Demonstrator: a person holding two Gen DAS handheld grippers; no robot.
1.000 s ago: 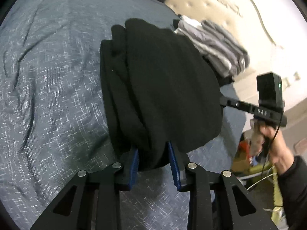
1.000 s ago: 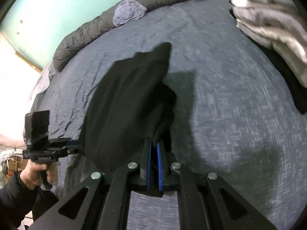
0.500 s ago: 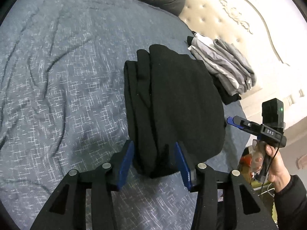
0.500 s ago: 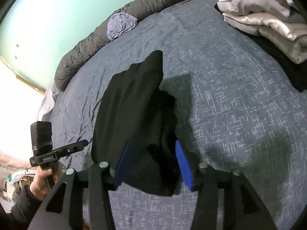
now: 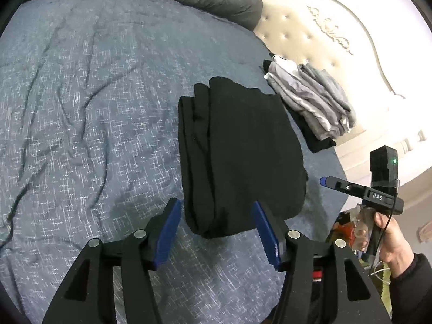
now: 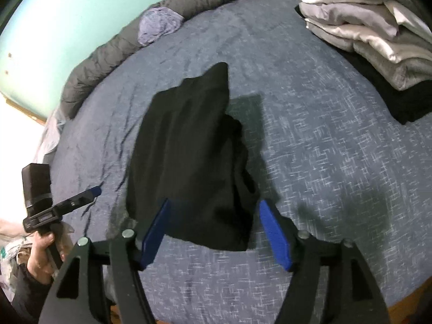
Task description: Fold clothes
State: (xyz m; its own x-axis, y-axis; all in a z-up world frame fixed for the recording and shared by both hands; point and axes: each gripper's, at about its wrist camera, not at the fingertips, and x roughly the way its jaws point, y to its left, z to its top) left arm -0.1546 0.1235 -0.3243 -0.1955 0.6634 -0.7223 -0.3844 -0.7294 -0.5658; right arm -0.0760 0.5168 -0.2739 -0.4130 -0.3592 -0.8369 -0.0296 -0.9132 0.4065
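A folded black garment (image 5: 240,156) lies flat on the grey-blue bedspread (image 5: 81,124). My left gripper (image 5: 216,229) stands open at its near edge, blue pads on either side and not touching it. In the right wrist view the same black garment (image 6: 189,156) rests on the bedspread (image 6: 324,162), and my right gripper (image 6: 213,232) is open, its pads straddling the near end. The right gripper (image 5: 324,181) also shows from the left wrist view, held in a hand beyond the garment's right side. The left gripper (image 6: 94,190) appears at the left of the right wrist view.
A stack of folded grey and white clothes (image 5: 310,100) on a black piece sits by the padded headboard (image 5: 324,35); the same stack (image 6: 372,35) is at the upper right. A dark rolled duvet (image 6: 121,51) with a crumpled lilac cloth (image 6: 159,25) lines the far side.
Both grippers went from shut on the black garment to open. The garment dropped onto the bed and both grippers drew back from it.
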